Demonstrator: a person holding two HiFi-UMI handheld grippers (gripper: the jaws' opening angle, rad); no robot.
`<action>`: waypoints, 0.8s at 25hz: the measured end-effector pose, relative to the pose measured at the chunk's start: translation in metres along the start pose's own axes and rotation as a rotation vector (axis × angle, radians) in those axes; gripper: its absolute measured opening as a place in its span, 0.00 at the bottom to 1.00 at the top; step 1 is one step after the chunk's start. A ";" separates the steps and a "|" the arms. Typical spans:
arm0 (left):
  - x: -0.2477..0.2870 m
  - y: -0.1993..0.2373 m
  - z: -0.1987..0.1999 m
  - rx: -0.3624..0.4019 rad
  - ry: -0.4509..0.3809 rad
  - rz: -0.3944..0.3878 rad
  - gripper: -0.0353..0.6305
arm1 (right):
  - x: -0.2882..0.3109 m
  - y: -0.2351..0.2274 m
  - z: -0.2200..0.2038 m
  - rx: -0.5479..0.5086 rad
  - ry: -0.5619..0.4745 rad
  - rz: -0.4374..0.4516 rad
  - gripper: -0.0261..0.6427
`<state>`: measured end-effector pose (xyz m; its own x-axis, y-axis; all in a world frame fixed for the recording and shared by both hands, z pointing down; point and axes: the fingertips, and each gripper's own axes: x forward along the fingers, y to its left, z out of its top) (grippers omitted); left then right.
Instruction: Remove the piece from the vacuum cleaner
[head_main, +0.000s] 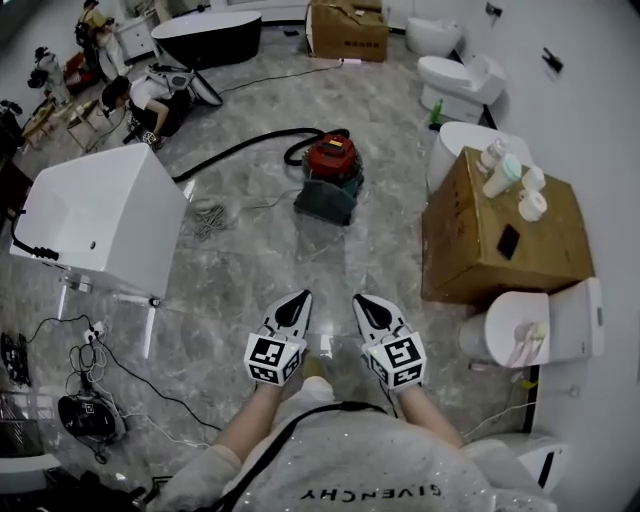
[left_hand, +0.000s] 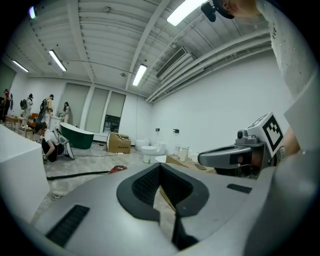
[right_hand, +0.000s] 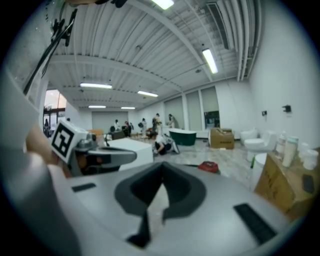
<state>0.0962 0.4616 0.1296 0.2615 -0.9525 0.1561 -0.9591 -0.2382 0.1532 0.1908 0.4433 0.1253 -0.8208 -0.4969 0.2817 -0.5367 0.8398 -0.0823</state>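
Left tool (head_main: 298, 301) and right tool (head_main: 363, 303) were held side by side, low in the head view, pointing forward. Both were clenched with nothing between the jaws, as each gripper view confirmed. The vacuum cleaner (head_main: 331, 171), red on top with a dark base, stood on the marble floor (head_main: 250, 270) well ahead of both tools and untouched. Its black hose (head_main: 236, 150) trailed off to the left. A cardboard box (head_main: 480, 255) stood to the right and a white bathtub (head_main: 95, 215) to the left.
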 end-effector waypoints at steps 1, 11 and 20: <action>0.006 0.008 0.002 0.005 0.000 -0.005 0.09 | 0.010 -0.001 0.001 0.004 0.001 -0.002 0.06; 0.020 0.080 -0.007 -0.025 0.040 0.009 0.09 | 0.089 0.009 -0.002 0.024 0.048 0.027 0.06; 0.071 0.108 -0.008 -0.041 0.059 -0.035 0.09 | 0.136 -0.032 0.004 0.048 0.066 -0.011 0.06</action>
<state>0.0116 0.3698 0.1652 0.3021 -0.9306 0.2068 -0.9442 -0.2622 0.1993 0.0951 0.3479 0.1623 -0.8010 -0.4889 0.3454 -0.5555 0.8222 -0.1244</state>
